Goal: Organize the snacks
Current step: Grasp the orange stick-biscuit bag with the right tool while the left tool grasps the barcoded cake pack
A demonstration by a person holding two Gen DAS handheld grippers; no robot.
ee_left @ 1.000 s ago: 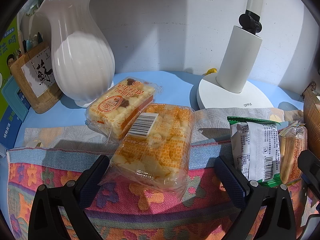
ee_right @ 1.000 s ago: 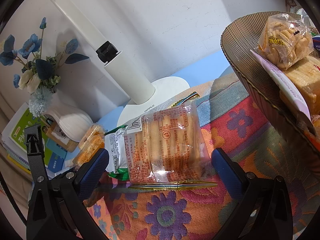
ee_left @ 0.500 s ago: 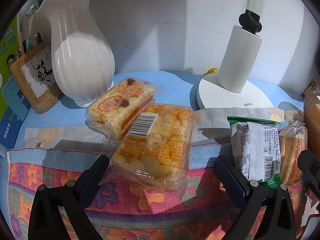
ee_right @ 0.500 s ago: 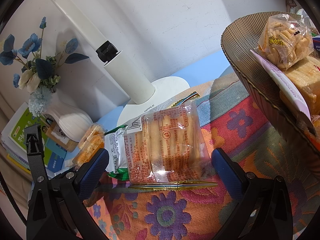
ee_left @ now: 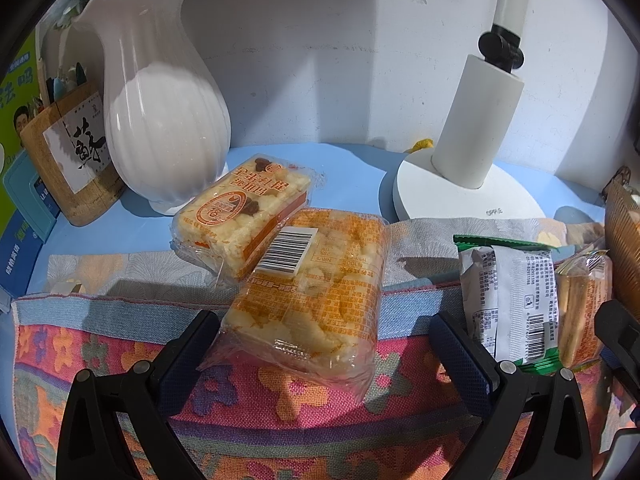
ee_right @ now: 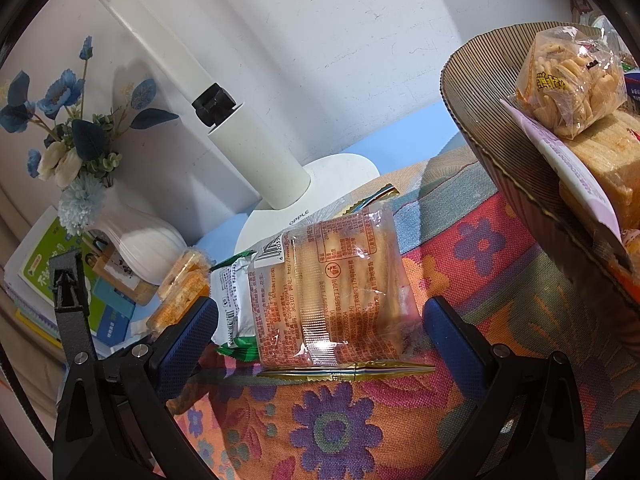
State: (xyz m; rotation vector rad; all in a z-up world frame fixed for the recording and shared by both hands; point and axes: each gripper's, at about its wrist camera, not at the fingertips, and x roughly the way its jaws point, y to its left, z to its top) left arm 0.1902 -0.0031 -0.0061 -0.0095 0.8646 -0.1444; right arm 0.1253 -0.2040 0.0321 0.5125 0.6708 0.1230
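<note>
Left wrist view: left tool [ee_left: 320, 354] spread wide, straddling a cake pack [ee_left: 308, 296] on the flowered cloth [ee_left: 100, 340] — lined up to pinch it. Right tool [ee_right: 320, 334] likewise released around a biscuit pack [ee_right: 336, 292], the basket [ee_right: 516, 184] close by — likely its destination.

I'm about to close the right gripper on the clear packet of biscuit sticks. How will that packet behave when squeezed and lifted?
The biscuit-stick packet is glossy clear film, so the pads may slip a little. The sticks inside look thin and brittle; a hard squeeze could snap them. It looks light, and its crimped end will probably flop. It overlaps the green-and-white packet, which may shift.
</note>
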